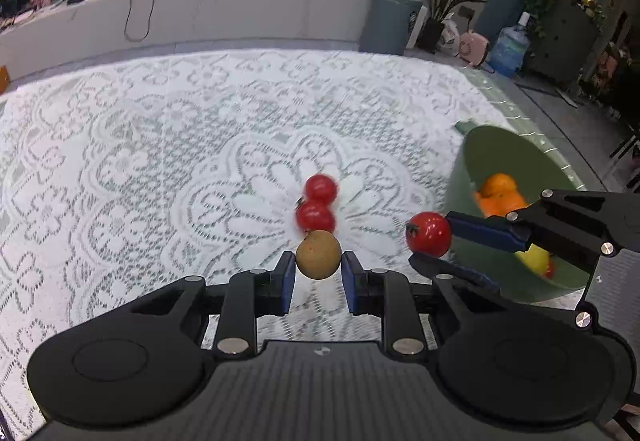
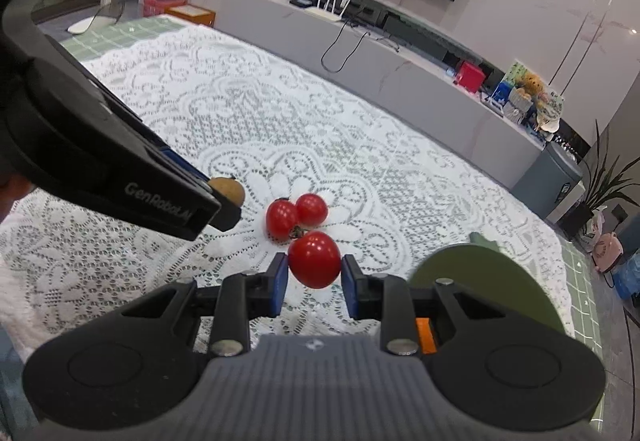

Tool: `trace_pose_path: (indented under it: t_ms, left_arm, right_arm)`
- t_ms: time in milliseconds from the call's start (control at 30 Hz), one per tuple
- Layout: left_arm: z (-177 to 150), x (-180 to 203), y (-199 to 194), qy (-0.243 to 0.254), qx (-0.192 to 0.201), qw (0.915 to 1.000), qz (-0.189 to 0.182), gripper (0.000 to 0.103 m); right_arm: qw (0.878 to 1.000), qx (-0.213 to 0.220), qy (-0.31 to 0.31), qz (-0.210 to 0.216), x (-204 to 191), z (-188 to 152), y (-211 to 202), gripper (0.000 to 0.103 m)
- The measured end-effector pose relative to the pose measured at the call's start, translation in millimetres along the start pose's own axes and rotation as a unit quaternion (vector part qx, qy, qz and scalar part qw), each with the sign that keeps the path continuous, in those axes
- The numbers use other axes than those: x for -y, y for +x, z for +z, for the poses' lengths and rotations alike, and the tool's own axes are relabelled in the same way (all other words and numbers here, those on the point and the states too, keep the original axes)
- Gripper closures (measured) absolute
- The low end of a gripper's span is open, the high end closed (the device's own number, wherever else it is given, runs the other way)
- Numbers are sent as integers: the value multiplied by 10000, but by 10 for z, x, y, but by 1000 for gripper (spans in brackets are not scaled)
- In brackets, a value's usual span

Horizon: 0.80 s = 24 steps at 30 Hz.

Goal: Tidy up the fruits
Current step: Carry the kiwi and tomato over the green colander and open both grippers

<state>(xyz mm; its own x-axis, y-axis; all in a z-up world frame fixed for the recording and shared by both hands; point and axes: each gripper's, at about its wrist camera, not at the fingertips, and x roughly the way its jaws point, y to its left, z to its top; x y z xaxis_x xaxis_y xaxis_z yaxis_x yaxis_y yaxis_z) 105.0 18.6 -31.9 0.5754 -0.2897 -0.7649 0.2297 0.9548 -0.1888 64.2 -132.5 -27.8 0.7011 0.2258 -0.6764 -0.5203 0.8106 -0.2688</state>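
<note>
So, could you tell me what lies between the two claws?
Only bare lace cloth, between the brown fruit and held tomato; left wrist view.

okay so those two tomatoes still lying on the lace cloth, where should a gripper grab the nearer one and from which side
Grip the nearer tomato across its round middle, coming from above with a finger on each free side. The far tomato touches it behind, and the brown fruit in the left gripper sits just in front, so only the sideways flanks look open.

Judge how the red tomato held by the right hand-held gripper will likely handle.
The tomato looks glossy and round, so it could slip between the right hand-held gripper pads. Probably soft-skinned; firm squeezing may bruise it. Released on the lace cloth, it would likely roll.
</note>
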Motion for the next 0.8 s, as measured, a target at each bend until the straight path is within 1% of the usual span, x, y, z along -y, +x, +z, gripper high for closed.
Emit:
trace_pose_path:
  t_ms: [167, 367, 667, 800]
  left_arm:
    - [60, 181, -112, 208, 166, 9996, -75, 76]
    - [116, 407, -159, 487, 241, 9984, -184, 76]
    - [173, 810, -149, 1056, 290, 9934, -353, 75]
    - [205, 977, -115, 1243, 291, 9905, -502, 75]
  right_arm:
    - [9997, 110, 178, -91, 121, -42, -177, 78]
    - [9982, 163, 534, -224, 326, -131, -317, 78]
    - [9924, 198, 1080, -550, 683, -323, -475, 78]
    - [9882, 142, 1343, -729, 877, -431, -511, 78]
